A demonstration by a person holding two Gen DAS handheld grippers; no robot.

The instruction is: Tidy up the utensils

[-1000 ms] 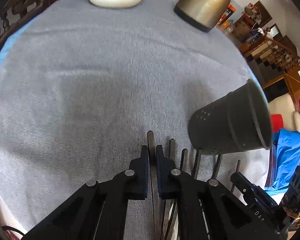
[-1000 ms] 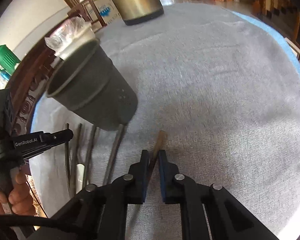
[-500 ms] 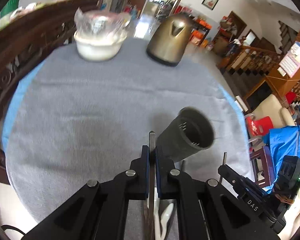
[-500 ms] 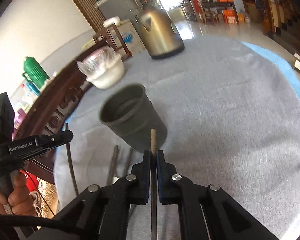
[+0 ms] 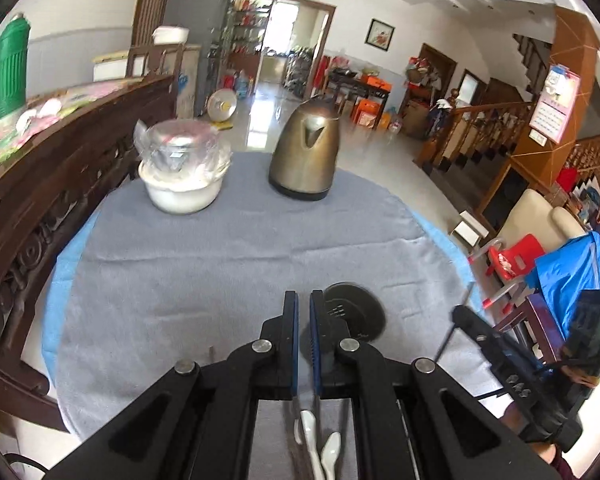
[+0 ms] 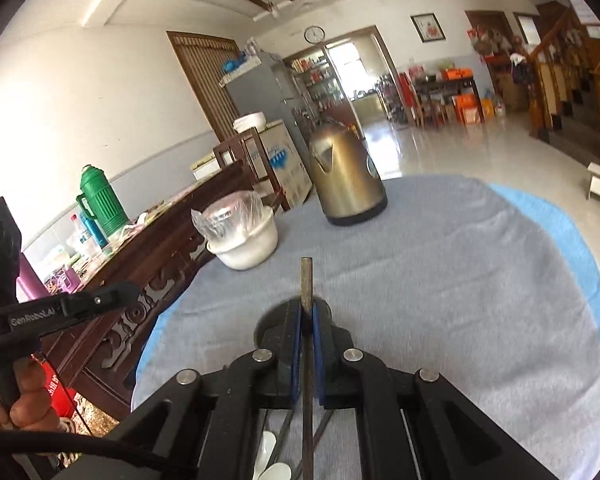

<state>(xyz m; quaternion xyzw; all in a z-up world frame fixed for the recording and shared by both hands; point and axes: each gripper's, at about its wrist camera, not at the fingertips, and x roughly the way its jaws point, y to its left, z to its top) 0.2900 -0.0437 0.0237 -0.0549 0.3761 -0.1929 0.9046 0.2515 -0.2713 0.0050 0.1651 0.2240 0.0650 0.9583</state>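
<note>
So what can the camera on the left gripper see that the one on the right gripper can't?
Only the left wrist view shows the open mouth of the dark holder, a red chair and a blue cover. Only the right wrist view shows a thin stick pinched in the right gripper, and a hand on the other tool's handle. Both show the kettle, the white bowl, the grey cloth and white spoons.

"GenRobot.AI" on left tool (image 6: pixel 100 304) (white lettering), other labels unreadable
</note>
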